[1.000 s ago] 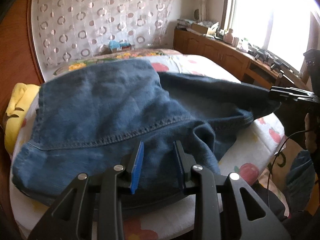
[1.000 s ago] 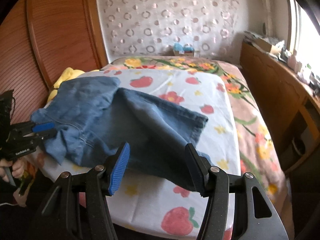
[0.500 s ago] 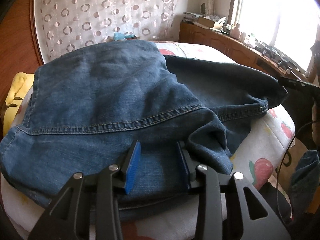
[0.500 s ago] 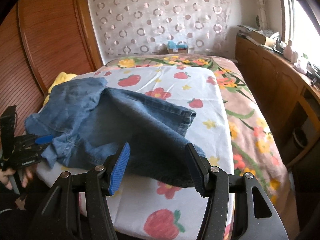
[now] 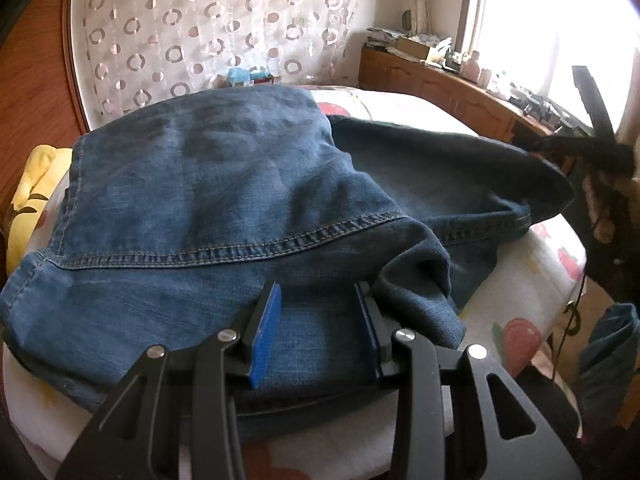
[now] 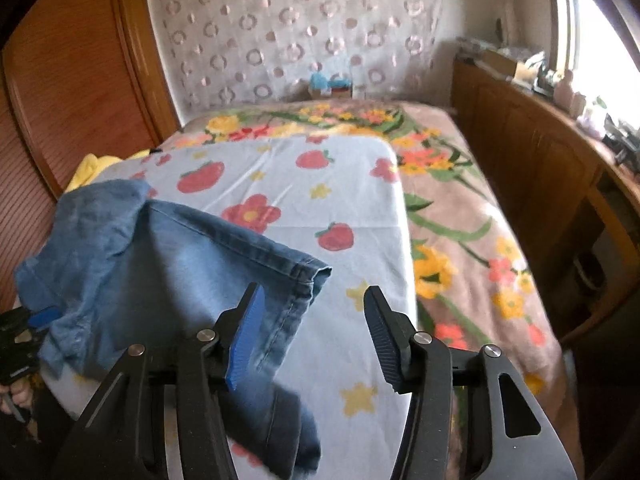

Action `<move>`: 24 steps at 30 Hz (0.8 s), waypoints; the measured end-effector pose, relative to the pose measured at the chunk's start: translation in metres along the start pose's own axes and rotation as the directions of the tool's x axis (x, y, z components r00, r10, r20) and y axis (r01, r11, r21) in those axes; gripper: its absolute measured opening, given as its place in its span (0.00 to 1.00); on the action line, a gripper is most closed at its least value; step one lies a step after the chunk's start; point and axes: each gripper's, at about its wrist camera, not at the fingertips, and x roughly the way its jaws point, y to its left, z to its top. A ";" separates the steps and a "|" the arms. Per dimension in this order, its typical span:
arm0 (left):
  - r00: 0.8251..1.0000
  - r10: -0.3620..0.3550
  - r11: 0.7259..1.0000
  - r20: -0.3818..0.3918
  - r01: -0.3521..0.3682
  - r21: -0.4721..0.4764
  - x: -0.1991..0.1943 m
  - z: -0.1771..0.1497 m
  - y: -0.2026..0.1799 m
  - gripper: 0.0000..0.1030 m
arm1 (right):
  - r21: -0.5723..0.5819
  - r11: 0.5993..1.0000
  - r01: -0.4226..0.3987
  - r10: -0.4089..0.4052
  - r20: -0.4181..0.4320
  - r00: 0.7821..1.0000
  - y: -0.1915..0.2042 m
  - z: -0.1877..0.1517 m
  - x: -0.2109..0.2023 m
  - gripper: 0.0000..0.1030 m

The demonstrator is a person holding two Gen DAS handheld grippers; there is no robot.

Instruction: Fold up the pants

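1. The left gripper (image 5: 318,328) sits low, its fingers (image 5: 266,322) parted by a moderate gap, blue pads facing inward.
2. Nothing is pinched between the left fingers; they are not closed together.
3. The right gripper (image 6: 312,332) has its fingers (image 6: 244,334) spread wide, a broader gap than the left.
4. From the right wrist view, the left gripper (image 6: 28,330) appears at the far left edge, with the person's hand (image 6: 16,394) wrapped around its handle.
5. From the left wrist view, the right gripper (image 5: 576,148) shows as a dark shape at the right edge; its fingers cannot be made out there.
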 end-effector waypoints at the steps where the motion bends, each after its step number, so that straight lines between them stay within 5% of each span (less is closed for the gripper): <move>1: 1.000 -0.004 1.000 0.005 0.004 0.001 -0.002 0.001 0.001 0.34 | 0.001 1.000 -0.021 0.021 -0.021 1.000 -0.002 0.002 0.011 0.51; 11: 0.998 0.017 1.000 0.060 -0.018 0.017 -0.026 0.015 0.001 0.34 | -0.006 0.998 -0.055 0.053 -0.141 0.989 -0.002 0.010 0.061 0.51; 18: 0.997 0.039 0.999 0.063 -0.040 0.010 -0.028 0.018 0.004 0.35 | -0.020 0.997 -0.079 0.075 -0.144 0.987 -0.001 0.015 0.064 0.10; 24: 0.998 0.038 0.999 0.058 -0.038 0.000 -0.028 0.017 0.008 0.35 | -0.028 0.996 -0.081 0.078 -0.091 0.993 0.002 0.021 0.050 0.04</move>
